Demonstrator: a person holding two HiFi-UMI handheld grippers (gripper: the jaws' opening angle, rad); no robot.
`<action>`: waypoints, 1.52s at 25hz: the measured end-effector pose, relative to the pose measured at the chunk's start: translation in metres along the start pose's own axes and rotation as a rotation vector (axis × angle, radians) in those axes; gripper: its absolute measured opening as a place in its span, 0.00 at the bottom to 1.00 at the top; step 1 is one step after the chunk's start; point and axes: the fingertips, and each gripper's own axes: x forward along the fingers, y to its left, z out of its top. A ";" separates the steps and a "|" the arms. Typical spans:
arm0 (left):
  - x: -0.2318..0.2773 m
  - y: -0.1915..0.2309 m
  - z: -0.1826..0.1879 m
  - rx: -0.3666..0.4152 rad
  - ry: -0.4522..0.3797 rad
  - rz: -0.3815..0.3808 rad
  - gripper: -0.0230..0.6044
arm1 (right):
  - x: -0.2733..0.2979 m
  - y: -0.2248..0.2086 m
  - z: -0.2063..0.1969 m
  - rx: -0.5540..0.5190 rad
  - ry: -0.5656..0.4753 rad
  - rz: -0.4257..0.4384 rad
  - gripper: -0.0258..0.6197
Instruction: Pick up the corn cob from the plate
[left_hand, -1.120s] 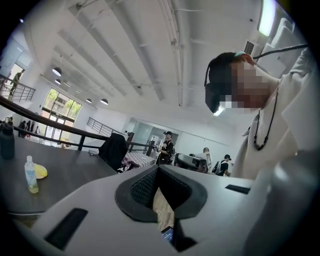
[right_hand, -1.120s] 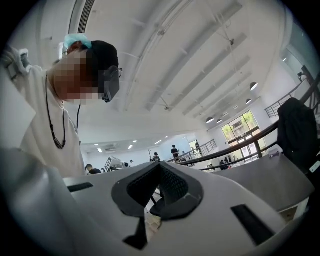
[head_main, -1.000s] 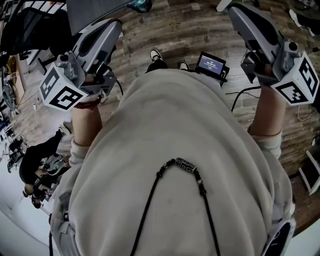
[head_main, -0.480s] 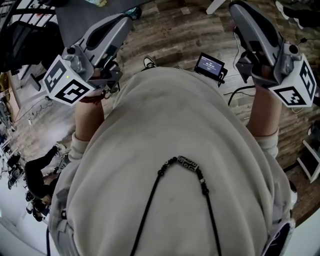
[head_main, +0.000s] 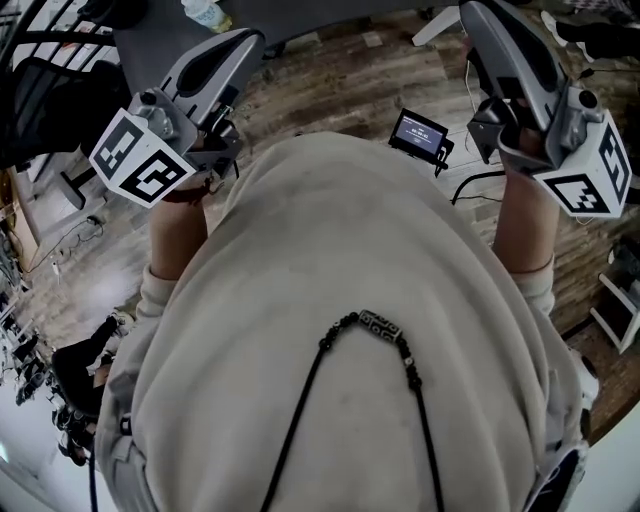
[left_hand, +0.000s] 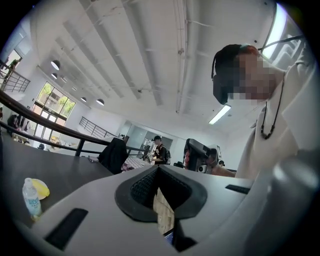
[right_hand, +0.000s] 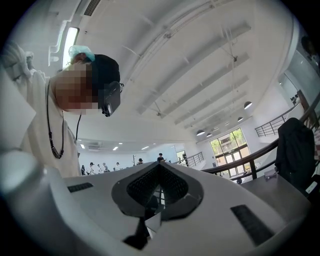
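Note:
No corn cob and no plate can be made out in any view. In the head view my left gripper (head_main: 243, 42) and my right gripper (head_main: 478, 14) are held out in front of the person's light sweatshirt, both pointing away over the wooden floor. The left gripper view shows my left gripper (left_hand: 159, 168) with its jaws together and nothing between them. My right gripper (right_hand: 159, 165) looks the same, shut and empty. A small yellow object (left_hand: 43, 189) lies beside a water bottle (left_hand: 30, 199) on a dark table (left_hand: 65, 172); what it is I cannot tell.
The dark table's edge (head_main: 150, 35) and the bottle (head_main: 205, 14) show at the top of the head view. A black chair (head_main: 45, 85) stands to the left. A small lit screen (head_main: 420, 131) sits between the grippers, with cables on the floor. Other people stand far off.
The view has shifted forward over the floor: the dark table and bottle have come into sight at the top. Both grippers have moved with the person and stayed shut.

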 end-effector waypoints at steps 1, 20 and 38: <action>-0.002 0.000 -0.001 0.002 0.000 -0.005 0.04 | 0.002 0.002 -0.001 -0.008 0.000 -0.003 0.06; -0.060 0.003 0.051 -0.039 -0.100 -0.081 0.04 | 0.064 0.055 0.010 -0.062 0.068 0.002 0.06; -0.003 -0.035 0.020 -0.028 -0.120 -0.371 0.04 | -0.005 0.046 0.000 -0.157 0.000 -0.165 0.06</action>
